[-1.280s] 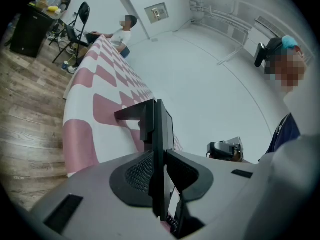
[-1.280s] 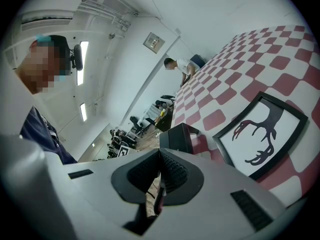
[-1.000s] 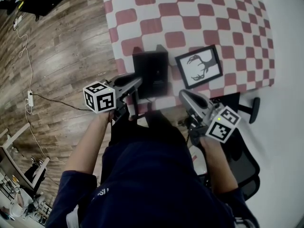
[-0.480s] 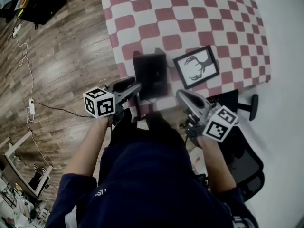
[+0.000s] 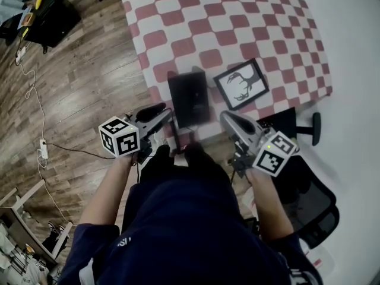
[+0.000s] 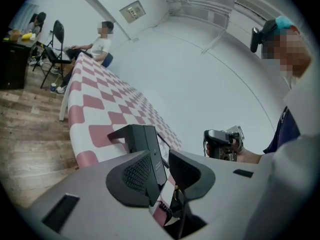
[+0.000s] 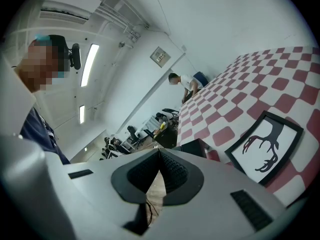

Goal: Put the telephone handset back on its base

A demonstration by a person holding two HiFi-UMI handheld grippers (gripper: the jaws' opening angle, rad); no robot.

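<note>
The black telephone (image 5: 189, 98) sits at the near edge of the checkered table (image 5: 237, 16); I cannot make out the handset apart from the base. In the left gripper view the telephone (image 6: 142, 139) stands just beyond the jaws, and its coiled cord (image 6: 165, 210) hangs low in the gap. My left gripper (image 5: 168, 116) (image 6: 162, 160) is open and has just been closing; the pads press on nothing. My right gripper (image 5: 226, 118) (image 7: 159, 156) is shut and empty, just short of the table edge, right of the telephone (image 7: 193, 146).
A framed antler picture (image 5: 239, 85) (image 7: 265, 146) lies right of the telephone. An office chair (image 5: 306, 189) stands at my right. Cables and a power strip (image 5: 43, 150) lie on the wooden floor at left. A person (image 6: 97, 41) sits at the table's far end.
Both grippers have lifted a little in front of the table's near edge. The left marker cube has drifted left. The table and telephone now sit higher in the head view.
</note>
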